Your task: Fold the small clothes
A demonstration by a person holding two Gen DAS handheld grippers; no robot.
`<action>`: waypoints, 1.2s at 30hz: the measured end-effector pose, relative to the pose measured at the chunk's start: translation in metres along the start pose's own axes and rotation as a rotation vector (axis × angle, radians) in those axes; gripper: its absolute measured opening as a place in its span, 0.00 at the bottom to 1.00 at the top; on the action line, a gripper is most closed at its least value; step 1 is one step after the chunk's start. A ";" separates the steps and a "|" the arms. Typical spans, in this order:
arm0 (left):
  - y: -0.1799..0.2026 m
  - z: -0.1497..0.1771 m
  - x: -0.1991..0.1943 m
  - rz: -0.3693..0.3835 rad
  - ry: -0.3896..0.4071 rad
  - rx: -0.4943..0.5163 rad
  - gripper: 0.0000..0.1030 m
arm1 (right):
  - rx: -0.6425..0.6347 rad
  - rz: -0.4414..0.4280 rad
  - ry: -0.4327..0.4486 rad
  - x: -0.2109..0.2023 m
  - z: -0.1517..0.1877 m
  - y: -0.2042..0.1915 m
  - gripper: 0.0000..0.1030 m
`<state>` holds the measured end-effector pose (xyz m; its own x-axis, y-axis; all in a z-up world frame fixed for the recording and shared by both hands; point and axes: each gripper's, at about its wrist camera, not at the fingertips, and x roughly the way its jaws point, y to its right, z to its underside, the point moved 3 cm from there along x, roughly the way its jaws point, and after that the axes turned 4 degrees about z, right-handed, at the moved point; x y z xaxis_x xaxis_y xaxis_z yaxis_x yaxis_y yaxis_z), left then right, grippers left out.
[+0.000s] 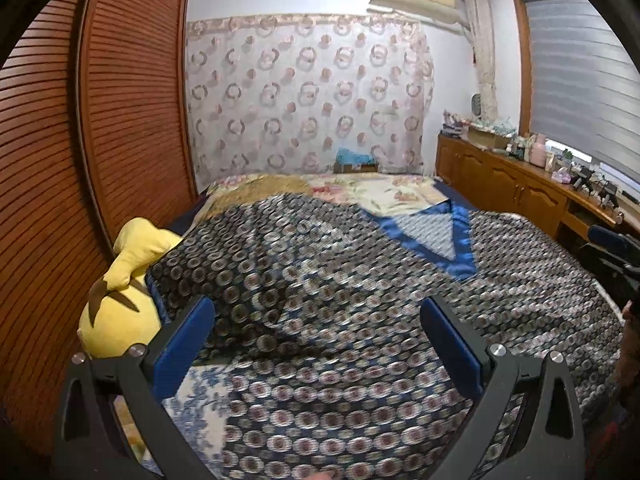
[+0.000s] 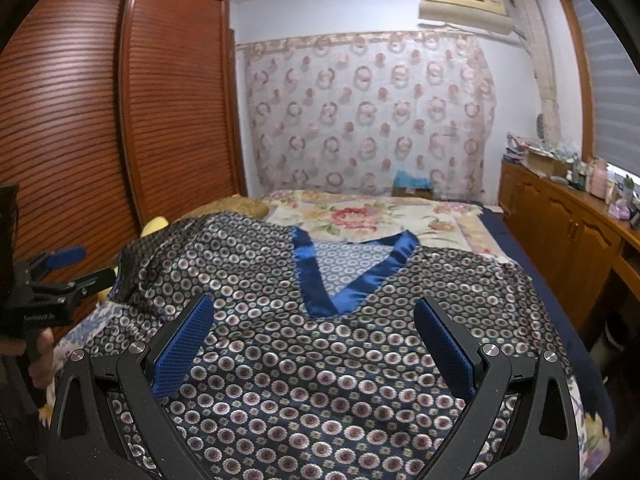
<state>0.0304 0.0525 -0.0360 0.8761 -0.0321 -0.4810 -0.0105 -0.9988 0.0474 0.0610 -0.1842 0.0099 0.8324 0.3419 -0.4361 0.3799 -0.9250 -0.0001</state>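
Patterned top (image 2: pixel 320 368) spread flat on bed (image 2: pixel 536 280), front up, blue V-collar (image 2: pixel 340 276) pointing toward cameras; laid open so sleeves and hem reachable for first fold. Left gripper (image 1: pixel 316 340) wide, empty, above top's left part. Right gripper (image 2: pixel 312 340) wide, empty, above chest below collar. Yellow plush (image 1: pixel 120 300) tucked under top's left sleeve, likely lifting it.

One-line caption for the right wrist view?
Open right gripper above a patterned V-neck garment spread on the bed.
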 end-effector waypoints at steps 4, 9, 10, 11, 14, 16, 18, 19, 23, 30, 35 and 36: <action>-0.021 0.006 0.005 -0.040 -0.016 0.006 1.00 | -0.016 -0.032 -0.026 0.011 0.002 -0.008 0.99; -0.049 0.012 0.012 -0.064 -0.044 -0.006 1.00 | -0.042 -0.062 -0.060 0.026 0.003 -0.018 0.99; -0.054 0.013 0.014 -0.065 -0.055 -0.005 1.00 | -0.049 -0.071 -0.067 0.029 0.004 -0.020 0.99; -0.061 0.015 0.017 -0.066 -0.067 -0.005 1.00 | -0.062 -0.081 -0.076 0.032 0.005 -0.023 0.99; -0.078 0.021 0.024 -0.074 -0.099 -0.008 1.00 | -0.082 -0.099 -0.094 0.039 0.007 -0.028 0.99; -0.087 0.024 0.030 -0.069 -0.119 -0.012 1.00 | -0.094 -0.112 -0.105 0.044 0.008 -0.033 0.99; -0.098 0.026 0.036 -0.060 -0.148 -0.017 1.00 | -0.101 -0.123 -0.117 0.050 0.010 -0.037 0.99; -0.105 0.029 0.042 -0.049 -0.170 -0.021 1.00 | -0.103 -0.127 -0.121 0.052 0.010 -0.038 0.99; -0.121 0.037 0.059 -0.010 -0.238 -0.055 0.95 | -0.105 -0.149 -0.144 0.060 0.015 -0.044 0.99; -0.143 0.045 0.079 0.070 -0.317 -0.170 0.78 | -0.123 -0.170 -0.182 0.067 0.023 -0.048 0.99; -0.152 0.043 0.091 0.099 -0.333 -0.202 0.73 | -0.131 -0.199 -0.211 0.076 0.024 -0.053 0.99; -0.155 0.043 0.094 0.106 -0.335 -0.211 0.73 | -0.135 -0.211 -0.225 0.080 0.025 -0.055 0.99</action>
<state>0.0932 0.2031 -0.1261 0.6696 -0.1796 -0.7207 0.0371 -0.9611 0.2739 0.0966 -0.1104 -0.0477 0.6253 0.4647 -0.6270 0.5971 -0.8021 0.0010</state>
